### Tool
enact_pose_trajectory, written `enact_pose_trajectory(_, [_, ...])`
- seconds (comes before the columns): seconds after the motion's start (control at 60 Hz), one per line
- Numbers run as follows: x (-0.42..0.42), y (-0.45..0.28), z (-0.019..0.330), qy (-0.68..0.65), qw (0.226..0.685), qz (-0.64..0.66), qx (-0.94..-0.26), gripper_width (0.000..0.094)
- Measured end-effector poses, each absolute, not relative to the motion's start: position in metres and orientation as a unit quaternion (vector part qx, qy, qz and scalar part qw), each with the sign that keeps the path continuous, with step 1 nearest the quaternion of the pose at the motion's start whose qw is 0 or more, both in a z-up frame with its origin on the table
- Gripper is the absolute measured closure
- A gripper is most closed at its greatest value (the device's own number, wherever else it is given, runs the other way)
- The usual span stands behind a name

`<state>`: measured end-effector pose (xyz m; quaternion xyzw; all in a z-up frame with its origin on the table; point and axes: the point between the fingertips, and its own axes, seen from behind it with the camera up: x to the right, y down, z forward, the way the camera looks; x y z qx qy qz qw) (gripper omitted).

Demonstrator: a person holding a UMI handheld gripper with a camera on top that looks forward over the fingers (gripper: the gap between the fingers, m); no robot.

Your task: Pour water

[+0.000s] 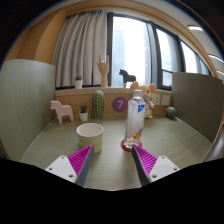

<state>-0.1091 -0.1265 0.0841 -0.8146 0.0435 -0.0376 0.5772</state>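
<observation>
White cup [90,135], clear bottle [135,117], green cactus [98,104], black horse figure [127,76], magenta tool pads [82,157]

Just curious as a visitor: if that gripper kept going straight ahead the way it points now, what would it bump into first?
Probably nothing at once: the open gripper points between the white cup and the bottle. Beyond that gap stands the green cactus, though depth is hard to judge.

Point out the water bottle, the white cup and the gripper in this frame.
water bottle [134,118]: gripper view, on its clear body, beyond the fingers.
white cup [90,136]: gripper view, on its front wall.
gripper [113,160]: gripper view, midway between the fingertips; the fingers stand open, holding nothing.
</observation>
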Motion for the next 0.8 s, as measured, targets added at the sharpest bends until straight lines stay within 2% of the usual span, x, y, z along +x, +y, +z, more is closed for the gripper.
enact_pose_trajectory(0.433, [-0.198,-0.195,0.136,-0.009,0.607,0.019,-0.794,0.0165])
enact_pose_trajectory(0.8, [-0.217,-0.221,0.15,-0.033,0.614,0.029,-0.788,0.0168])
